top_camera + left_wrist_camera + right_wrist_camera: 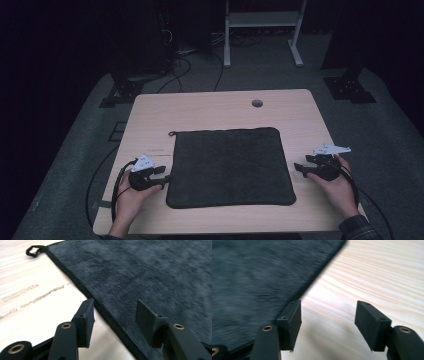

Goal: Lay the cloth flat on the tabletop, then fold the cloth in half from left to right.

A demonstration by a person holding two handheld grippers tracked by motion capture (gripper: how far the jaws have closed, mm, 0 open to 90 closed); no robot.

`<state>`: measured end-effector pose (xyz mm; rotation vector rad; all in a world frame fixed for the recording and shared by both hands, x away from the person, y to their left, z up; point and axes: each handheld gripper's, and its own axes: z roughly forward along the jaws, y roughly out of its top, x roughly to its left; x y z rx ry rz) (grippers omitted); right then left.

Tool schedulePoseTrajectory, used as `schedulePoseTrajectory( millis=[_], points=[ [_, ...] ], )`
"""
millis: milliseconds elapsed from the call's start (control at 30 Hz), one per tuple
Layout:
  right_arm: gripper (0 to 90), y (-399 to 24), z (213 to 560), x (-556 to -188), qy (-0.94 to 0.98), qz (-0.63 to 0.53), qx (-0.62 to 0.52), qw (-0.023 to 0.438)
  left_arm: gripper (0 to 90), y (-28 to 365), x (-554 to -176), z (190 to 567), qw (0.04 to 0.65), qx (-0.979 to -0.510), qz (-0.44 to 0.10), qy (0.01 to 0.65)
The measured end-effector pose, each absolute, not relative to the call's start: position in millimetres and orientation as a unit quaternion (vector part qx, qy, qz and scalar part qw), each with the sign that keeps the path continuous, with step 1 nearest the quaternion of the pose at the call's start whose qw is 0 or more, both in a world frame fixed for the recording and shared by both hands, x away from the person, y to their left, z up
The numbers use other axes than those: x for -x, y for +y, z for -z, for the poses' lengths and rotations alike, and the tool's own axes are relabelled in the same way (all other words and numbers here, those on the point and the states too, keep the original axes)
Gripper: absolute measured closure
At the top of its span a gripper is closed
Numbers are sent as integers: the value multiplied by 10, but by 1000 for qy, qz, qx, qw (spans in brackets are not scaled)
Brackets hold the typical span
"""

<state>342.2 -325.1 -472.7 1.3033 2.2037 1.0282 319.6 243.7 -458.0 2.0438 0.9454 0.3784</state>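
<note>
The dark towel [230, 167] lies flat in the middle of the worktop [220, 107]. It looks soft, light and limp, probably easy to pinch at its hemmed side edges. The left tool [167, 179] and the right tool [299, 169] are both open, holding nothing, one at each side edge.

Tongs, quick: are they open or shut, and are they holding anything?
Left tongs: open, holding nothing, straddling the edge of the dark towel.
Right tongs: open, holding nothing, over the table beside the towel.
</note>
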Motion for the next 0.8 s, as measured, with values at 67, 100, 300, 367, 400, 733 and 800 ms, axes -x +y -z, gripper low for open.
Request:
schedulePoseTrajectory(
  millis=[67,100,300,367,400,733,800],
  points=[
    [384,-3280,4770,-3471,780,-356,-478,193,500,2413,-3254,4592,411,-814,-157,379],
    [383,-3304,4796,-3499,777,-357,-483,187,494,2400,-3282,4596,409,-814,-160,380],
    [290,-3349,4846,-3548,770,-354,-488,209,473,2336,-3439,4625,393,-811,-179,394],
    [265,-3349,4858,-3556,770,-352,-487,215,473,2324,-3481,4636,391,-810,-183,396],
    [262,-3348,4859,-3557,769,-351,-488,215,473,2313,-3503,4642,391,-809,-183,399],
    [255,-3342,4859,-3557,769,-351,-489,215,466,2233,-3676,4727,383,-804,-191,413],
    [255,-3342,4859,-3557,769,-351,-489,215,467,2220,-3701,4749,375,-805,-195,417]
  ],
)
